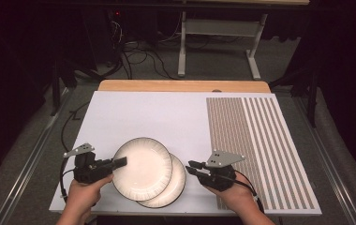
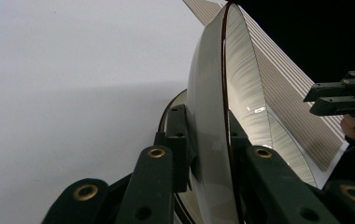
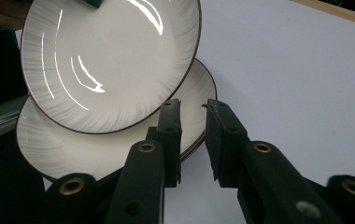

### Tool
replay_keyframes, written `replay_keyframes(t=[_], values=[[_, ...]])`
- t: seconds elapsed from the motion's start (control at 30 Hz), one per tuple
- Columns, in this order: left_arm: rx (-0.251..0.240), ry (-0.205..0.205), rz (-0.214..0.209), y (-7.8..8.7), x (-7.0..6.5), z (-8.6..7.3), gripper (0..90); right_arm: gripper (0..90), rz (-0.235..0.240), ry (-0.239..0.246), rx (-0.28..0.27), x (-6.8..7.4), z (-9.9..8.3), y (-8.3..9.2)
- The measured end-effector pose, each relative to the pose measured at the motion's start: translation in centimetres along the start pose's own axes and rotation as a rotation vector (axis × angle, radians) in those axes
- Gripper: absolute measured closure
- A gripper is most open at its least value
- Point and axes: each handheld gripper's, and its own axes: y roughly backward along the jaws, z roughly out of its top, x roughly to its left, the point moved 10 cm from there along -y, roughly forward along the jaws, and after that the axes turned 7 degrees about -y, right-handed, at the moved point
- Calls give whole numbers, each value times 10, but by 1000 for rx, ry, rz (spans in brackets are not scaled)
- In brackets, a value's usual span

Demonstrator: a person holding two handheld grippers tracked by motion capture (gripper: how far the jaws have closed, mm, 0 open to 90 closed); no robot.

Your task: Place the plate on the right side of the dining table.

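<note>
Left tool [image 2: 208, 154] clamped on upper plate [image 1: 142, 168] rim, plate tilted above lower plate [image 1: 176, 185], right tool [image 3: 193, 140] narrowly open, empty.

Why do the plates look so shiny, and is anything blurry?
Right gripper view: bright curved glare streaks on the upper plate. Left gripper view: one small highlight on that plate, the near jaws soft. High view: dim surroundings, the white table evenly lit, slightly grainy.
</note>
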Motion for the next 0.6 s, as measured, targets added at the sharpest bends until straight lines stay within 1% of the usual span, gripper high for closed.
replay_keyframes(t=[0.07, 0.17, 0.2, 0.23, 0.27, 0.3, 0.33, 0.37, 0.4, 0.43, 0.47, 0.57, 0.6], values=[[-7, -22, 5, -1, -1, 1, 791, 747, -2, 3, -2, -1, 0, 1], [-22, -42, 7, 0, -3, 3, 795, 703, -8, -9, -10, -2, 1, 2], [-32, -62, 15, 2, -3, 5, 798, 656, -10, -29, -15, -4, 2, 4], [-32, -62, 15, 2, -3, 5, 798, 656, -10, -29, -15, -4, 2, 4], [-41, -78, 25, 3, -3, 6, 799, 638, -14, -28, -24, -7, 3, 6], [-41, -78, 25, 3, -3, 6, 799, 638, -14, -28, -24, -7, 3, 6], [-53, -88, 32, 4, -2, 8, 800, 603, -27, -33, -37, -11, 4, 10], [-56, -95, 38, 5, -2, 8, 800, 603, -27, -33, -37, -11, 4, 10], [-64, -107, 44, 5, -2, 9, 800, 561, -39, -42, -53, -14, 6, 14], [-68, -117, 51, 6, -2, 10, 800, 561, -39, -42, -53, -14, 6, 14], [-77, -128, 58, 7, -2, 11, 800, 535, -46, -36, -63, -17, 7, 17], [-98, -166, 89, 10, -2, 14, 801, 465, -82, -44, -97, -26, 10, 27], [-111, -190, 110, 12, -2, 17, 801, 393, -112, -52, -121, -33, 12, 35]])
